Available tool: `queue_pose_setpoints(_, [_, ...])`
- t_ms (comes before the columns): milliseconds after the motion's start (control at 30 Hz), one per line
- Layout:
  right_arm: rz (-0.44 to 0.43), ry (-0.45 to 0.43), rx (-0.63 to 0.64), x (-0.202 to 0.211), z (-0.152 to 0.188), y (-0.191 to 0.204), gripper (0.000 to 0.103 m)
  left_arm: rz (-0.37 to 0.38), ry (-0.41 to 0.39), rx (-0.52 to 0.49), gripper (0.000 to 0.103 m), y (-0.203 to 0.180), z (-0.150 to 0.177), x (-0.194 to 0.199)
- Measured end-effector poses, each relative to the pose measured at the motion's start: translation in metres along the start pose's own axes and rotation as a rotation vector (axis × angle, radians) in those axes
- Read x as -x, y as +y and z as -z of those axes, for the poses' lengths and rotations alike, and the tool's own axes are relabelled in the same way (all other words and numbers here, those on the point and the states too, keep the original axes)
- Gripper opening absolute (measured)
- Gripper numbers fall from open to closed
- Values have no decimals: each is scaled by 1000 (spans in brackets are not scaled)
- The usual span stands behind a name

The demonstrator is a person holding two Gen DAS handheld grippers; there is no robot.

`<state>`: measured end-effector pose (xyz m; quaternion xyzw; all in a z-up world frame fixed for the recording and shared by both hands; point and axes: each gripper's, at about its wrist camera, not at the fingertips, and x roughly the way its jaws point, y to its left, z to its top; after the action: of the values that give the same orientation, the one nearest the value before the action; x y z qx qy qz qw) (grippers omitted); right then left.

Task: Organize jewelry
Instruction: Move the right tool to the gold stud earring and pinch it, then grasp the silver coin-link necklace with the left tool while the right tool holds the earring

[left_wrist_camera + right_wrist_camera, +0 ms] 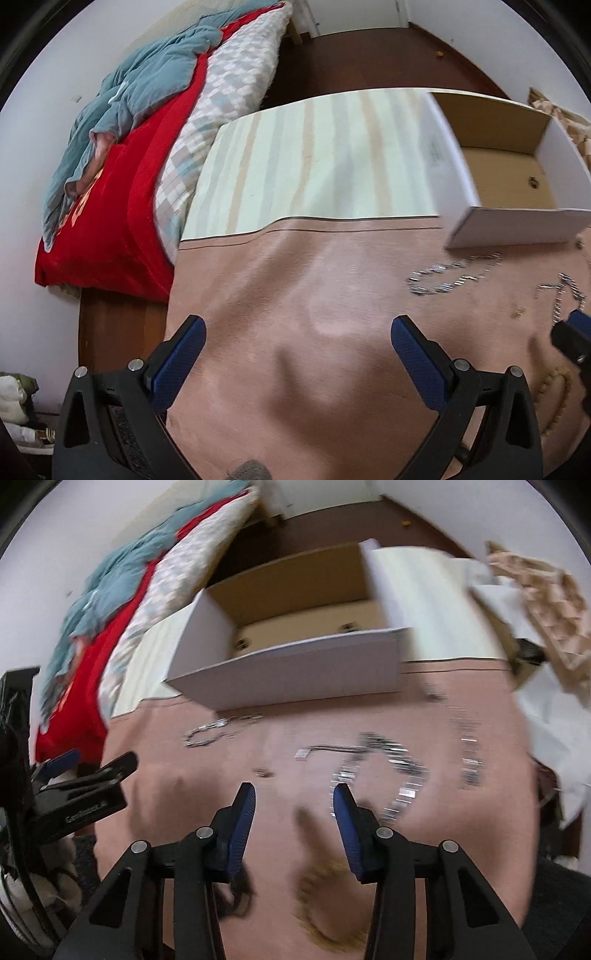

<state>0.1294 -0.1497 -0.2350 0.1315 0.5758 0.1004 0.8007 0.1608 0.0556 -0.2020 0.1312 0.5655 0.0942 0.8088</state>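
Several silver chains lie on a pink cloth [295, 295]: one small chain [452, 273] [221, 729] just in front of an open white cardboard box [517, 166] [295, 635], a larger one [384, 771] right of centre, another [469, 753] further right. A tan bead bracelet [325, 904] [554, 398] lies near me, blurred. My left gripper [297, 328] is open and empty over bare cloth. My right gripper [293, 797] is open and empty above the cloth, between the bracelet and the large chain. The left gripper [88, 771] shows at the right wrist view's left edge.
A bed with a red cover [110, 206], a blue blanket [140, 81] and a checked quilt [229, 81] stands left of the table. A striped cloth [325, 158] covers the table's far part. White paper [554, 709] and a wooden lattice piece [535, 598] lie at the right.
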Motion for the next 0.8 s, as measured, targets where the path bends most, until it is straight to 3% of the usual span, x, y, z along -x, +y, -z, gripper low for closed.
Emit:
queue_pose_setpoints(200, [20,23,76,-31,-1,24,38,-23,16,20,102,17,-5,-14])
queue_pose_setpoints(533, [127,-22,171,-41,-6,46,11,-16,31,16,102,19,-6,-23])
queue_pose_setpoints(800, [148,-33,172,-41,-7,47,9,-12,29,16,102,18,-6,-22])
